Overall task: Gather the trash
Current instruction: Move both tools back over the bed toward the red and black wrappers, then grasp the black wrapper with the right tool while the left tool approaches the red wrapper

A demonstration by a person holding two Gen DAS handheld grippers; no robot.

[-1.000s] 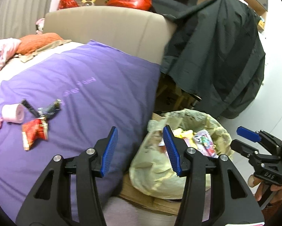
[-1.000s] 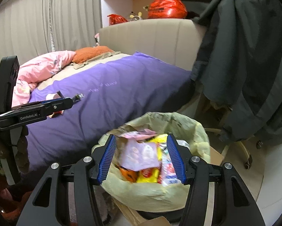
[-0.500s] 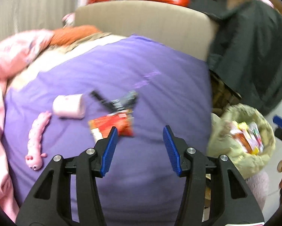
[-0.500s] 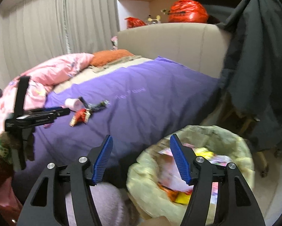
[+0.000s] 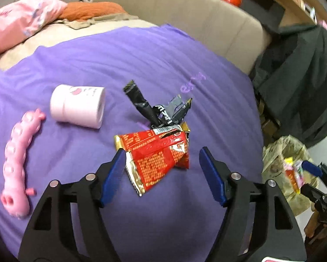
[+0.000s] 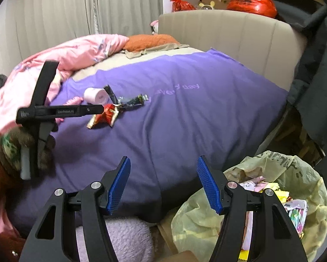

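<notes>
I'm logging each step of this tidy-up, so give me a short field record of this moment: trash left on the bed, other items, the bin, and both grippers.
trash on bed: red snack wrapper, with black wrapper just beyond it
non-trash nearby: pink tissue roll, pink caterpillar toy
surface: purple bedspread
bin: trash bag beside bed, wrappers inside
left gripper: jaws opening, nothing gripped, red snack wrapper lies just ahead between the tips
right gripper: open, empty, near the bag
</notes>
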